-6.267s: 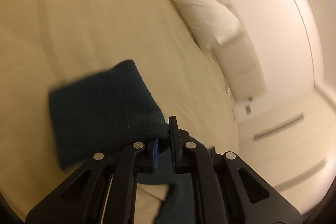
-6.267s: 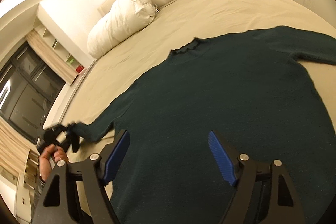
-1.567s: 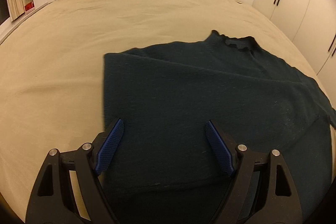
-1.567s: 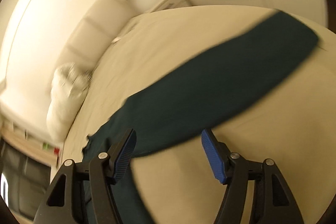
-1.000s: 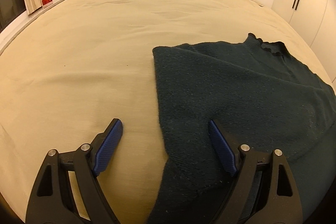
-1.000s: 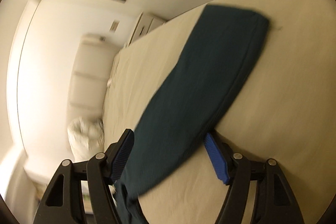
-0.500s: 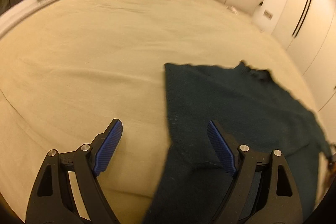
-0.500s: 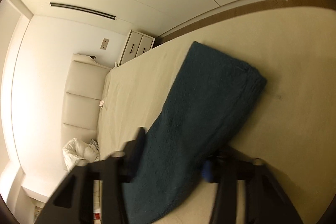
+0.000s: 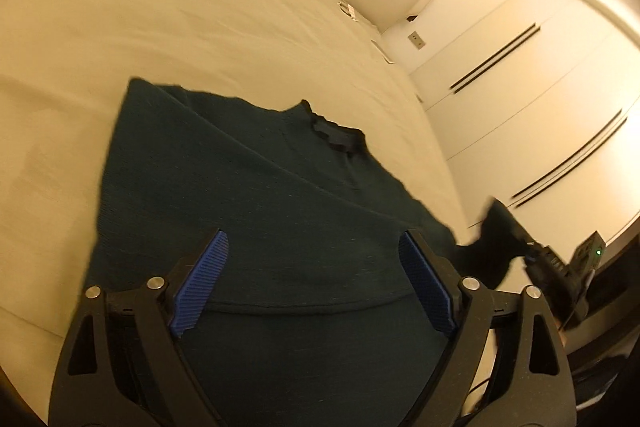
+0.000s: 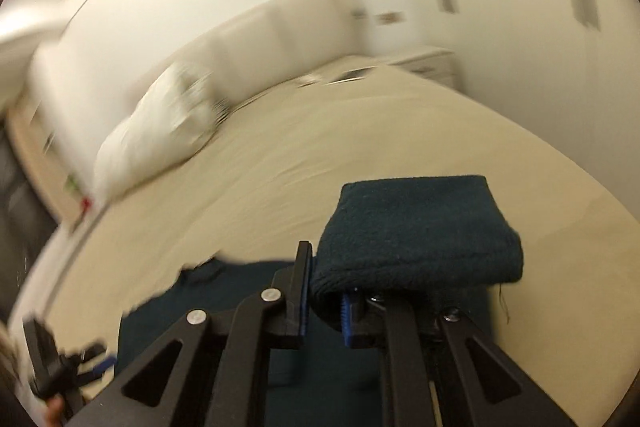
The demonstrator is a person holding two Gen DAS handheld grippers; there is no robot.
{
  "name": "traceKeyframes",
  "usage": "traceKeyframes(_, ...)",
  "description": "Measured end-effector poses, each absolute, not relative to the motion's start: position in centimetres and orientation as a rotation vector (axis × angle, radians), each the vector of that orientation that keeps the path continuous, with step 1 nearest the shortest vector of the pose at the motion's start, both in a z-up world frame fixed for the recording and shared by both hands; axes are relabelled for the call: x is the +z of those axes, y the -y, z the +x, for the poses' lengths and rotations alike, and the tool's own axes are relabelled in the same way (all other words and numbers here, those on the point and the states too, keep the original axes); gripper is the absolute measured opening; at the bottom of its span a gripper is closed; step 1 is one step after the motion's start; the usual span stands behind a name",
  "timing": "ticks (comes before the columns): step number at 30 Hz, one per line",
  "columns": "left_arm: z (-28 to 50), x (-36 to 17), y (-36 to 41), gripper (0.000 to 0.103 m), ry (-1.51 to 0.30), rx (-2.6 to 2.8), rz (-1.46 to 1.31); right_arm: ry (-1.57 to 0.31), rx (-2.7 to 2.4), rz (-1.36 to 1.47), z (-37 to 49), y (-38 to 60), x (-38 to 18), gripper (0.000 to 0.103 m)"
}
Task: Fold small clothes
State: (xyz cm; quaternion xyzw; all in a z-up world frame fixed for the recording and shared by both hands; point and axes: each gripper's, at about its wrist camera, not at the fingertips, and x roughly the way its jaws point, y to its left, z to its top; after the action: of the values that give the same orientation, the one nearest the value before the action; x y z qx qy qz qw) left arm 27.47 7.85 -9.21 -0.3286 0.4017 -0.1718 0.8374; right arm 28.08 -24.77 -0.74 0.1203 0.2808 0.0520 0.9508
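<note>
Sweater [image 9: 280, 211] lies on beige bed [image 9: 160, 19] beside white wardrobes [image 9: 540, 99].

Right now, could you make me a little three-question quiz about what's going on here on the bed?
1. True or false: the dark green sweater lies on a beige bed.
2. Which gripper has cloth between its fingers: A) the left gripper, B) the right gripper?
3. Fill in: the cloth caught there is the sweater's ____.

Key
1. True.
2. B: the right gripper's fingers are closing on cloth; the left gripper's are opening above the sweater, with nothing pinched.
3. Sleeve.
</note>
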Motion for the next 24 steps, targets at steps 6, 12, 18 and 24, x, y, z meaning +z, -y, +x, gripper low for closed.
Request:
traceKeyframes(6, 29.3, -11.6, -7.7, 0.093, -0.896, -0.443, -0.874, -0.723, 0.299, 0.145, 31.1, 10.2, -6.7, 0.014)
traceKeyframes(12, 29.3, -13.5, -9.9, 0.093, -0.888, -0.458, -0.992, -0.809, 0.328, 0.138, 29.7, 7.5, -9.9, 0.014)
traceKeyframes(18, 28.9, -13.1, -11.8, 0.093, -0.85, -0.461, -1.041, -0.797, 0.353, 0.131, 30.3, 5.5, -8.3, 0.014)
traceKeyframes(24, 28.9, -12.7, -12.7, 0.093, -0.822, -0.447, -1.041, -0.81, 0.407, 0.105, 30.9, 1.3, -8.9, 0.018)
